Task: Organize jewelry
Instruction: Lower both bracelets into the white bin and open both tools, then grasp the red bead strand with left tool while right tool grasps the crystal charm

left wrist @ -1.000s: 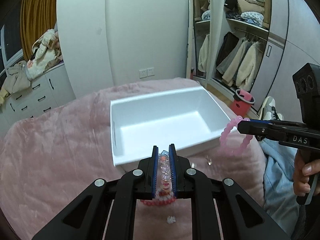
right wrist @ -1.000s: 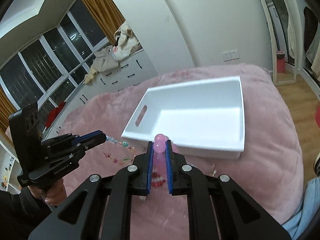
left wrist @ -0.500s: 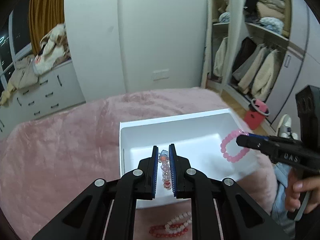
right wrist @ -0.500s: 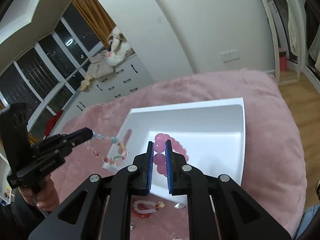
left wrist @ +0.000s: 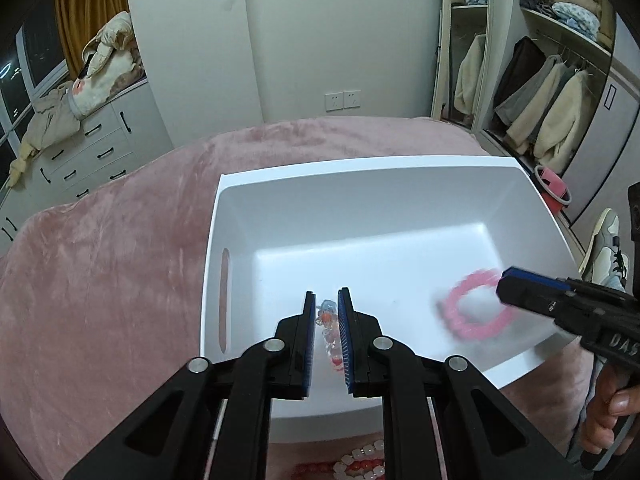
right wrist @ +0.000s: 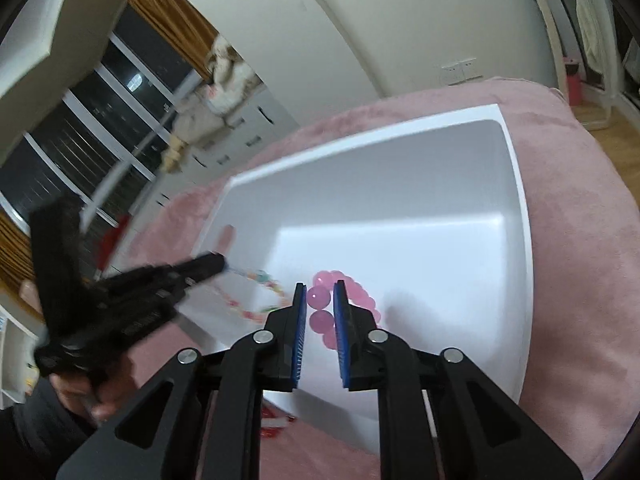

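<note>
Jewelry is being released into the white bin [left wrist: 532,184] — the left tongs [left wrist: 325,318] are opening around a multicoloured bead bracelet [left wrist: 328,320], the right tongs [right wrist: 320,300] around a pink bead bracelet [right wrist: 352,292]. Wider opening and withdrawal are judged next. More beaded pieces [left wrist: 360,464] lie on the pink-blanketed bed [left wrist: 112,272] — wardrobe [left wrist: 552,92] beyond.

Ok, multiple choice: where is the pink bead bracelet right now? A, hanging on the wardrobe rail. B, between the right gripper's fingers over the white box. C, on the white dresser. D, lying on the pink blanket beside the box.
B: the pink bead bracelet sits between the blue pads of the right gripper, whose jaws are opening, above the floor of the white box.
</note>
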A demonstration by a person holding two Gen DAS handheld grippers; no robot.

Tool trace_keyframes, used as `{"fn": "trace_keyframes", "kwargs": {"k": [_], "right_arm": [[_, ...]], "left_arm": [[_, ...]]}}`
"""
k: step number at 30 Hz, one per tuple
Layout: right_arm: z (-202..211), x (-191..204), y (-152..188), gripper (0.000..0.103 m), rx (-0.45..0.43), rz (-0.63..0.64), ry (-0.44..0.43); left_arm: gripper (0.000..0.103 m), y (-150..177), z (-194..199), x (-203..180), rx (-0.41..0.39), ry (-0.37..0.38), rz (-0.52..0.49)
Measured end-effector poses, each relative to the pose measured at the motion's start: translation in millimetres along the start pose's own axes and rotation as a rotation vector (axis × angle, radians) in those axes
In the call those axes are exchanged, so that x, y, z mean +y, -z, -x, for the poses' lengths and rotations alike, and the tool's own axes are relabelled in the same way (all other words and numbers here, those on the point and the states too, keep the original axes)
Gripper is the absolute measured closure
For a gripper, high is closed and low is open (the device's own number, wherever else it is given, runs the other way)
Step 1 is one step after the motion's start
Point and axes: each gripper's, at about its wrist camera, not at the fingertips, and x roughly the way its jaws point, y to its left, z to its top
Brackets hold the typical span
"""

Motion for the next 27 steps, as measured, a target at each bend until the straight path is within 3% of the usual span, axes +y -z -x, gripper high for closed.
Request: {"fn": "trace_keyframes", "kwargs": {"k": [2, 6, 9, 10, 11, 16, 27], "right_arm": [[8.5, -0.7, -1.7, 0.067, -0.022, -0.011, -0.002], [31.9, 4.6, -1.0, 0.042, -0.081, -0.011, 0.020], [49.4, 13.0, 1.2, 0.015, -0.118, 0.008, 0.071], [55.5, 16.3, 2.4, 0.006, -0.130, 0.019, 0.088], [60.4, 20.0, 3.9, 0.004, -0.140, 0.034, 0.104], [79.2, 42.3, 11.9, 0.005, -0.151, 0.082, 0.190], [110.7, 81.2, 66.2, 0.005, -0.139, 0.196, 0.268]], "left_arm": [[0.067, 0.7, 6.2, -2.8, -0.016, -0.005, -0.003], [0.058, 5.4, 24.4, 0.1, -0.053, 0.013, 0.011], [0.044, 10.7, 41.2, 1.5, -0.086, 0.019, 0.009], [0.031, 13.9, 48.4, 2.8, -0.100, 0.020, 0.008], [0.019, 17.6, 55.7, 4.4, -0.116, 0.017, 0.009], [0.011, 39.8, 85.4, 8.3, -0.153, 0.036, -0.022], [0.011, 99.3, 118.6, 19.2, -0.156, 0.093, -0.050]]}}
